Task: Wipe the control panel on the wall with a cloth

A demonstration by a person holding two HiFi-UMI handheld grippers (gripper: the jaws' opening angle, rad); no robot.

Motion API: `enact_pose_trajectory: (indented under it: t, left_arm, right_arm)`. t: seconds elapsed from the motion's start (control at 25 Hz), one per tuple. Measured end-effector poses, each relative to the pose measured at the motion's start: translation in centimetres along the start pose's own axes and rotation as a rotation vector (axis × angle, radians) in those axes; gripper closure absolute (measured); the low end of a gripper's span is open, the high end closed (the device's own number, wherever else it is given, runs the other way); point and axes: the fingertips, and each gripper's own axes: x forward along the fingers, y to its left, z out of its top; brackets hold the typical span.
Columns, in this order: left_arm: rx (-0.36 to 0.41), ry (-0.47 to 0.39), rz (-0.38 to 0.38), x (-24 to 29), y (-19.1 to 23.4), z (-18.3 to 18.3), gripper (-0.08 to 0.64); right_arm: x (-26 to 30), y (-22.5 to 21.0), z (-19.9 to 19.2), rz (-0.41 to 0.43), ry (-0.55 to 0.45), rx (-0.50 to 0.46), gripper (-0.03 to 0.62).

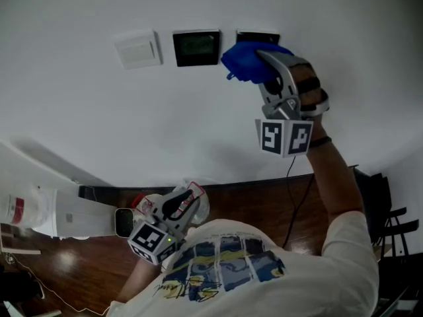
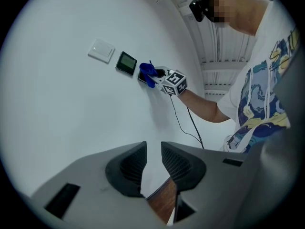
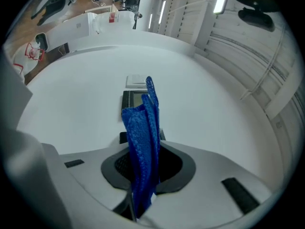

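On the white wall hang a white switch plate, a black control panel with a greenish screen, and a second dark panel. A blue cloth covers the lower part of that second panel. My right gripper is raised to the wall and shut on the cloth, which stands up between its jaws in front of the screen panel. My left gripper hangs low near the person's chest. Its jaws stand a narrow gap apart with nothing between them.
A black cable drops down the wall below the right arm. Below lies a wooden floor with a white appliance at the left and dark chairs at the right. The person's patterned shirt fills the bottom.
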Motion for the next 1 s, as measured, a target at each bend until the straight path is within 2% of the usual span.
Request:
enact_pose_trajectory:
  t: [0.28, 0.6, 0.76, 1.0]
  left_arm:
    - [-0.027, -0.001, 0.028, 0.6, -0.7, 0.2, 0.488]
    - [-0.016, -0.008, 0.041, 0.9, -1.2, 0.2, 0.488]
    - [-0.019, -0.025, 0.053, 0.4, -1.1, 0.3, 0.488]
    - [-0.003, -0.02, 0.044, 0.4, -0.8, -0.2, 0.488]
  right_arm:
    - [-0.9, 4.1, -0.1, 0.037, -0.016, 0.041, 0.508]
    - [-1.0, 10.3, -1.2, 0.174, 0.002, 0.055, 0.508]
    - [-2.4, 7.1, 0.4, 0.149, -0.034, 0.063, 0.508]
    - [-1.8, -1.9, 2.0, -0.02, -0.068, 0.035, 0.508]
